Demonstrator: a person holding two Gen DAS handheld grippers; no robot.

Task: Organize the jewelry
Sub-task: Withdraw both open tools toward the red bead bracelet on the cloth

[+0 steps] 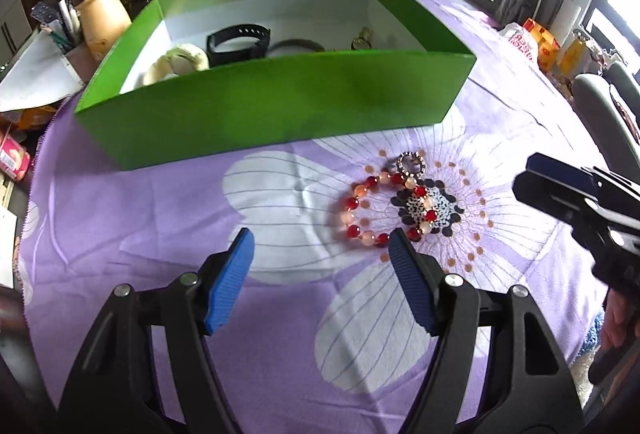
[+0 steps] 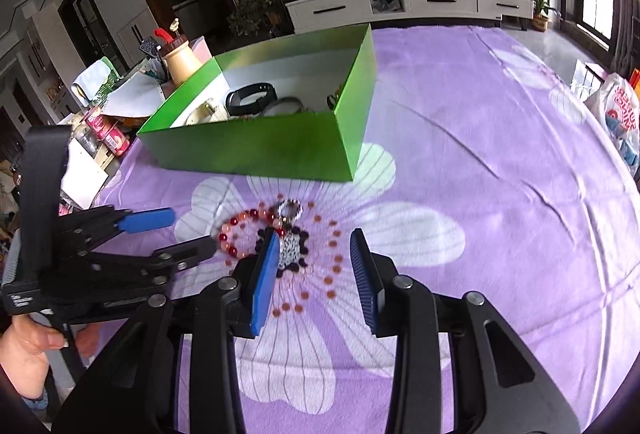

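red-and-peach bead bracelet (image 1: 382, 208) flat on purple cloth (image 1: 140, 234), no clear long axis, near green box (image 1: 280, 114) front wall, left gripper (image 1: 320, 262) wide open, empty, right gripper (image 2: 316, 266) open, empty

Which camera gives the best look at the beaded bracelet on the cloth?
The left wrist view: the bracelet lies whole and large, nearly every bead visible. In the right wrist view it looks smaller, and the right hand-held gripper finger hides part of it.
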